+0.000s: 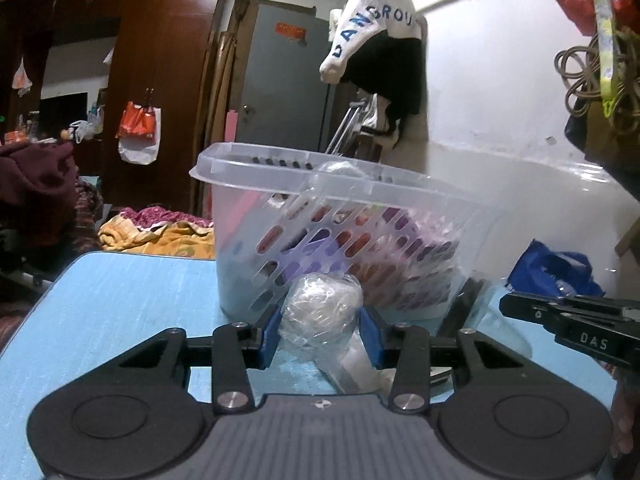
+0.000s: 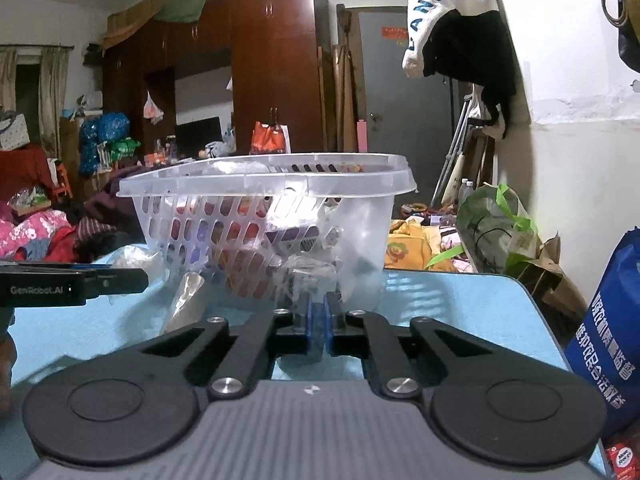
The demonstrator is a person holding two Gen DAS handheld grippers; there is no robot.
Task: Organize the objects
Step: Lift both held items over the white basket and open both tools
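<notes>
A clear slotted plastic basket holding several coloured packets stands on the light blue table. My left gripper is just in front of it, its blue pads pressed on the sides of a clear bag of white strands. In the right wrist view the same basket is straight ahead. My right gripper is shut, pads almost touching, with crinkled clear plastic wrapping pinched at the tips. The left gripper reaches in from the left edge there, and the right gripper shows at the right in the left view.
A blue printed bag stands at the table's right edge, with a small red box below it. A green and white bag lies past the table's far corner. Another clear packet lies on the table by the basket. Clothes are piled at the left.
</notes>
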